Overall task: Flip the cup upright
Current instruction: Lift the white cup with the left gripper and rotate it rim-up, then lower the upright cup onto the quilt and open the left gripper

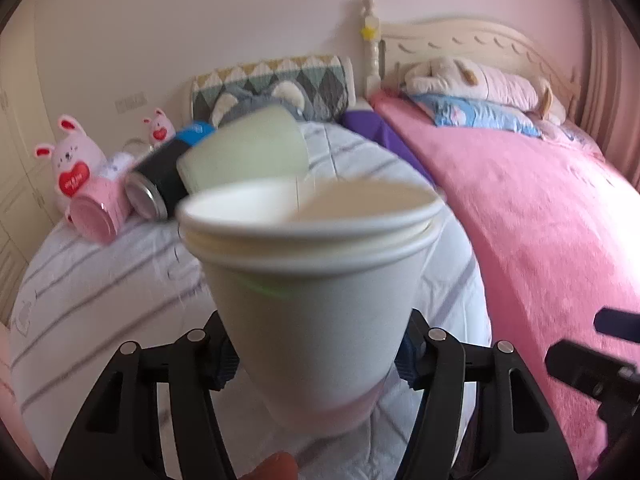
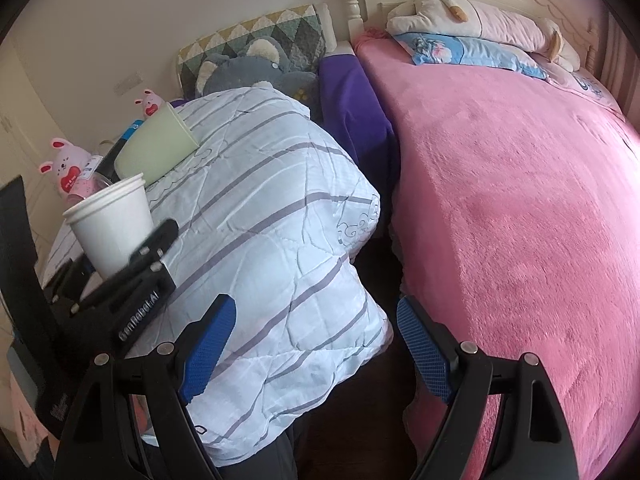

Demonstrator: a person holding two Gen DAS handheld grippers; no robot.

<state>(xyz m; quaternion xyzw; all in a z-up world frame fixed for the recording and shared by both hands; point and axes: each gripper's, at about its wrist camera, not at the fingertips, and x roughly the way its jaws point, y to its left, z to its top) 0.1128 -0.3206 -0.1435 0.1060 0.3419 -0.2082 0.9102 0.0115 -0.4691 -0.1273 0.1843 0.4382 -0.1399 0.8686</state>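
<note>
A white paper cup (image 1: 312,280) stands mouth up between the fingers of my left gripper (image 1: 314,364), which is shut on its lower half and holds it above the striped quilt (image 1: 100,288). The same cup (image 2: 112,228) shows at the left of the right wrist view, upright in the left gripper (image 2: 120,276). My right gripper (image 2: 312,348) is open and empty, over the gap between the quilt and the pink blanket (image 2: 520,200).
A pale green cup (image 1: 244,152), a black and blue tumbler (image 1: 164,176) and a pink cup (image 1: 96,216) lie on their sides on the quilt. Plush rabbits (image 1: 72,164) stand behind them. Pillows and plush toys (image 2: 460,20) lie at the headboard.
</note>
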